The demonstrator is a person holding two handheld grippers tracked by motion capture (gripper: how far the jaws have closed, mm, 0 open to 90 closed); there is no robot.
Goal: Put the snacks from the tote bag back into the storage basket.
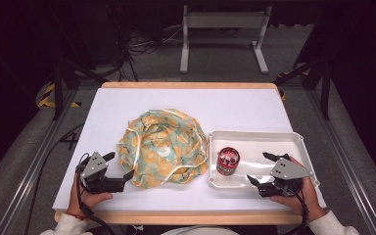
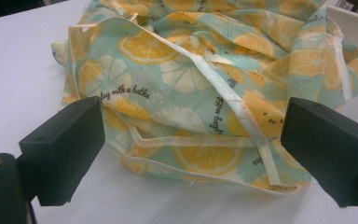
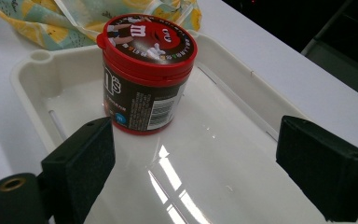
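A crumpled cloth bag [image 1: 164,147] with a lemon-slice print and pale straps lies in the middle of the white table [image 1: 127,105]. My left gripper [image 1: 118,166] stands open just left of the bag's near edge; in the left gripper view the bag [image 2: 200,84] lies just beyond the wide-apart jaws of the left gripper [image 2: 193,149]. A red-lidded candy jar [image 1: 228,160] stands upright in the left end of a white tray [image 1: 293,139]. My right gripper [image 1: 263,169] is open over the tray, right of the jar. In the right gripper view the jar [image 3: 144,74] stands ahead of the right gripper [image 3: 196,161].
The tray [image 3: 28,70] has a glossy floor and low walls. The table's wooden front edge [image 1: 186,217] is close to both hands. A grey metal stand [image 1: 223,22] and cables sit on the floor beyond the table.
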